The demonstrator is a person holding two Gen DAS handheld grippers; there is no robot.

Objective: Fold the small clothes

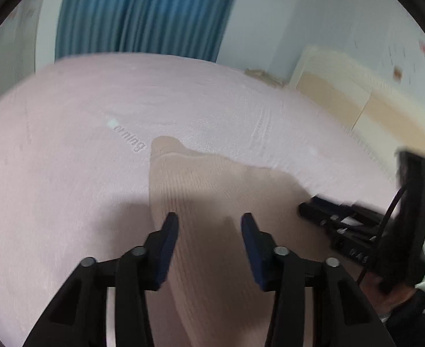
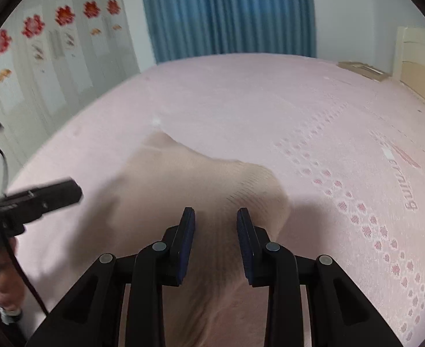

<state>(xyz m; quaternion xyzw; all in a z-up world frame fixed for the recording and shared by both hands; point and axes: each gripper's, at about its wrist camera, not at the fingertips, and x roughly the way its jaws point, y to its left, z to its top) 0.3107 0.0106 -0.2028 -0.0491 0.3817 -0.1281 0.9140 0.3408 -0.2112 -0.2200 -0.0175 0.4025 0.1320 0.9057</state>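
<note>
A beige ribbed garment (image 1: 212, 190) lies on the pink bed cover (image 1: 96, 104); it also shows in the right wrist view (image 2: 183, 179). My left gripper (image 1: 209, 219) is open, hovering just over the garment's near part with nothing between its fingers. My right gripper (image 2: 215, 215) is open above the garment's near right part. In the left wrist view the right gripper (image 1: 322, 214) reaches in from the right. In the right wrist view the left gripper (image 2: 53, 195) reaches in from the left edge of the garment.
The pink bed cover (image 2: 270, 92) has printed lettering (image 2: 408, 185) and a dotted pattern. A cream headboard (image 1: 351, 92) stands at the right, with a flat tan object (image 2: 362, 69) beside it. A blue curtain (image 2: 226, 11) hangs behind the bed. A wardrobe with red flower stickers (image 2: 33, 26) is at the left.
</note>
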